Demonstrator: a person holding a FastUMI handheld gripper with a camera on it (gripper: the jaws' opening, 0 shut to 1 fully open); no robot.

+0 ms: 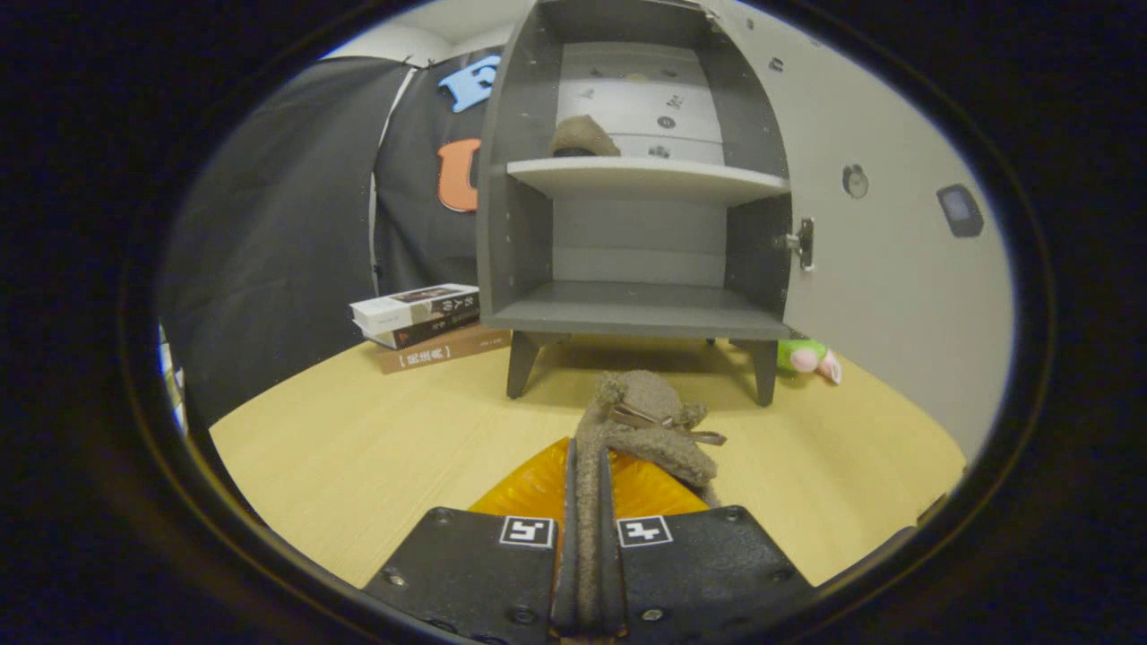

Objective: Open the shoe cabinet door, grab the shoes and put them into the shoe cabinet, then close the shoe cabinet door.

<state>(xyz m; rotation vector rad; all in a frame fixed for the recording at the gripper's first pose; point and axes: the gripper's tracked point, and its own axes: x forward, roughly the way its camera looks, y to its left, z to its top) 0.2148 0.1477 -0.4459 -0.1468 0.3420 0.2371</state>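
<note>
Gripper (587, 502) clamped on fuzzy shoe (650, 417)

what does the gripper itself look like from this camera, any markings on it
The gripper has two wide, flat black plates side by side, each fixed with round screws at the corners. Each plate carries a small square black-and-white marker tag near its inner front corner. Ribbed, see-through fingers stick forward from the plates.

The tool (587, 502) has two flat, dark, wedge-shaped plates side by side, each studded with round screw heads at its corners and bearing one small square black-and-white marker near its inner front edge, with ribbed translucent fingers (538, 484) reaching forward
</note>
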